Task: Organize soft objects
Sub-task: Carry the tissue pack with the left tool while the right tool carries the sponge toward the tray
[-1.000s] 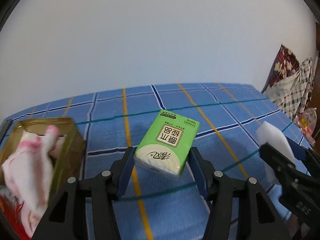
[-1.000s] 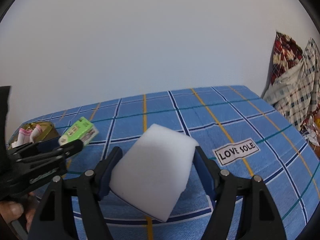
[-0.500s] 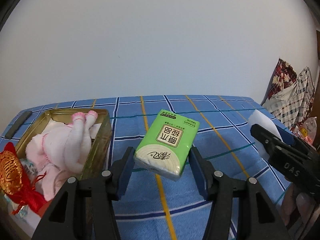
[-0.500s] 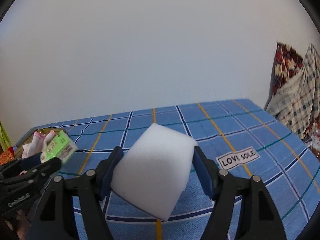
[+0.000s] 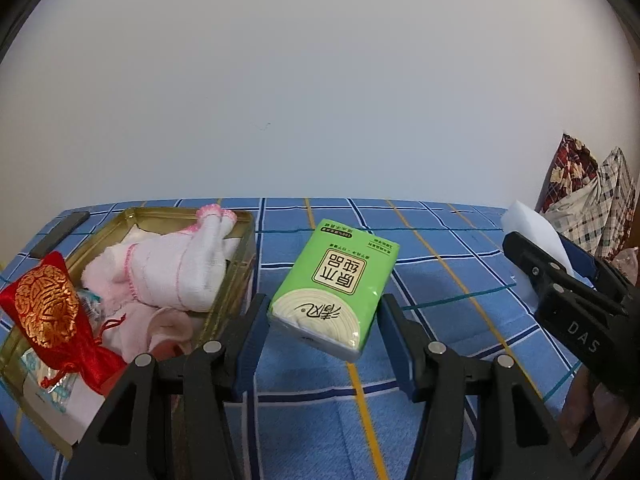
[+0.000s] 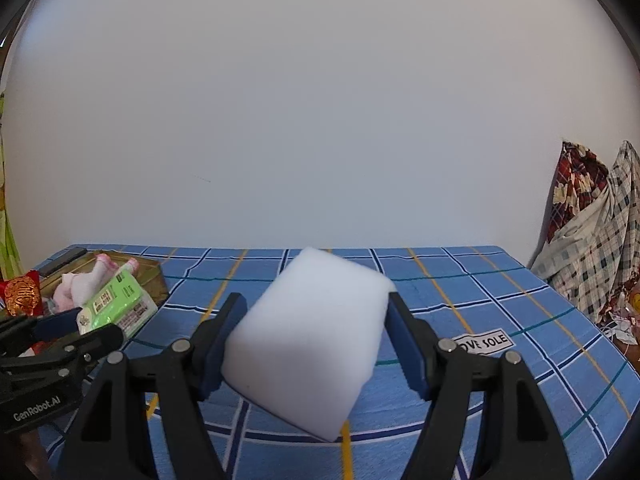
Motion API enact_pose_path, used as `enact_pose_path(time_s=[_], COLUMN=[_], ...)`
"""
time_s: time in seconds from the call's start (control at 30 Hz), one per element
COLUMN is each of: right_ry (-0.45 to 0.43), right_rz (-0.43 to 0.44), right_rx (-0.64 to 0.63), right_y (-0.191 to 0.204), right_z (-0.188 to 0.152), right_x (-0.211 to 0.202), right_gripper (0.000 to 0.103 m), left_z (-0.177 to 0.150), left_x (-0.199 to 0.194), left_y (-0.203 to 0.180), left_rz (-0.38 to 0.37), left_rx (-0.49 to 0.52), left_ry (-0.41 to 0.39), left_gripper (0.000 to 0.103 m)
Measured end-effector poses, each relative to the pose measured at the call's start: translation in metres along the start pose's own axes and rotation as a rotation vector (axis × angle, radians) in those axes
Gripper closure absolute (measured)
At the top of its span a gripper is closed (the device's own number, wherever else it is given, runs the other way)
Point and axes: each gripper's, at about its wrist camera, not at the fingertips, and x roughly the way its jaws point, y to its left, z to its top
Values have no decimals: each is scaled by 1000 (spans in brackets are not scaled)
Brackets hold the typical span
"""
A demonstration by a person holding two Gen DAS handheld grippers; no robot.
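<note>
Gold-coloured metal tin [image 5: 244,240] sits at the far left of the blue plaid cloth [image 5: 440,280], and it's already pretty stuffed: a pink and white knitted soft toy [image 5: 172,268] lies across the middle, a red pouch with gold embroidery [image 5: 44,312] leans on the near left rim, and some white packets are tucked under it, hard to say what exactly. A dark flat thing [image 5: 60,232] lies on the cloth just behind the tin, can't tell what it is. Next over, the left gripper [image 5: 324,332] is roughly half open with its blue pads pressed on both sides of a green tissue pack [image 5: 336,288], holding it tilted up off the cloth just right of the tin. Further right, the right gripper [image 6: 316,344] is spread a bit wider and has a white sponge block [image 6: 308,340] pinched between its pads, also off the surface and turned at an angle. Behind that gripper there's a white label reading LOVE SOLE [image 6: 484,342] on the cloth. Way over on the right edge is a heap of checked fabric [image 6: 592,240].
</note>
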Motion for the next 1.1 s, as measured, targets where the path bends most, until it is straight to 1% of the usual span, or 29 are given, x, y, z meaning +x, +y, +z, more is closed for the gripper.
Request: enact_pose_path(time_s=[0.23,0.63,0.93,1.1], right_ry=[-12,-31,-33,-32], right_rz=[25,68,98,118], right_rx=[-6,-14,-22,-30], right_y=[8,20,32,39], right_z=[-3,-7,-9,-11], right_x=[-8,-22,-26,-28], right_gripper=[31,31,31,31], left_z=[-6,-10,-15,-15], left_x=[-9,-27,-48,-51], left_y=[7,17,20,25], left_rz=[12,44,64,68], left_rx=[-19,-62,-69,-80], left_ry=[-11,-66,-156,-167], left_gripper=[46,46,46,46])
